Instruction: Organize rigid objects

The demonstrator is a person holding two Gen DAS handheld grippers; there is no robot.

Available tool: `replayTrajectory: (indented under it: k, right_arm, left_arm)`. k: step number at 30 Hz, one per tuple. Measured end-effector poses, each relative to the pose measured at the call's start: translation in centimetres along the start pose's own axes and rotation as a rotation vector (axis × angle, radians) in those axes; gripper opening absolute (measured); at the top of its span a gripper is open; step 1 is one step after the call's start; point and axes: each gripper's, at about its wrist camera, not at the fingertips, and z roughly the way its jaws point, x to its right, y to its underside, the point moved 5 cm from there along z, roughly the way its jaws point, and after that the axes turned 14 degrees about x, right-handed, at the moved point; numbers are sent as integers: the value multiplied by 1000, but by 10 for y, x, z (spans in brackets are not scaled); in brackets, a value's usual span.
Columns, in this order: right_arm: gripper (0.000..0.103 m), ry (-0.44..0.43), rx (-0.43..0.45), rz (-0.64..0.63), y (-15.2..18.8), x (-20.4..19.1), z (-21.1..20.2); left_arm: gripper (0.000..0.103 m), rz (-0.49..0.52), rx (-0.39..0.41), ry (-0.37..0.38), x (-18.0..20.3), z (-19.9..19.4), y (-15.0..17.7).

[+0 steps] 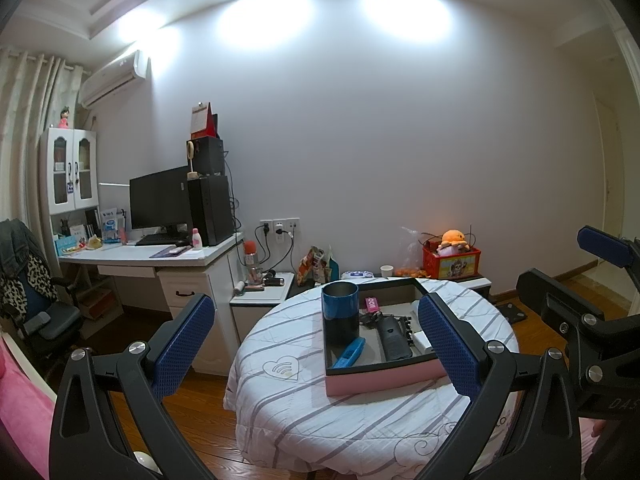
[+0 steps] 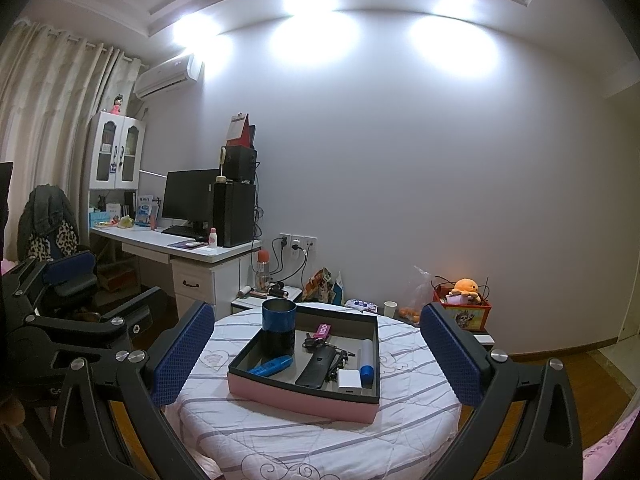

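Both grippers' jaws gape empty, the pink tray [image 2: 300,398] of objects lying ahead between them.

A white desk [image 2: 208,254] along the left wall carries a black monitor [image 2: 188,196] and a black computer tower [image 2: 234,214]. An air conditioner [image 2: 168,74] hangs above, and an orange plush toy [image 2: 464,286] sits in a red box [image 2: 466,314] at the far wall.

Left hand-held gripper [image 1: 316,344] and right hand-held gripper [image 2: 318,354] are both held level, side by side, jaws spread wide, gripping nothing.
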Motion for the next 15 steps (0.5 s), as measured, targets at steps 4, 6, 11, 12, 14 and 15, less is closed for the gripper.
replayTrajectory:
  k: [4,6,11,12,14,15]
  right_arm:
    - [103,-4,-2,1,1,0,0]
    - [103,-8,-6,1,2,-1,-1]
    - [103,-8,-10,-1,5,0,1]
    - [103,-9,-10,1,5,0,0]
    - [103,-11,-10,3,6,1,2]
    - [103,-11,-11,5,7,1,2]
  left_arm:
    - [103,0,-1,-1,0,1,-1]
    - [103,0,-5,-1,-4,-2,1]
    - [103,6,-11,-1,-10,-6,1]
    - [103,6,-10,-1,-11,-7,1]
    - [103,13,-11,-2,-10,-6,1]
    - [103,14,-11,-3,-12,-7,1]
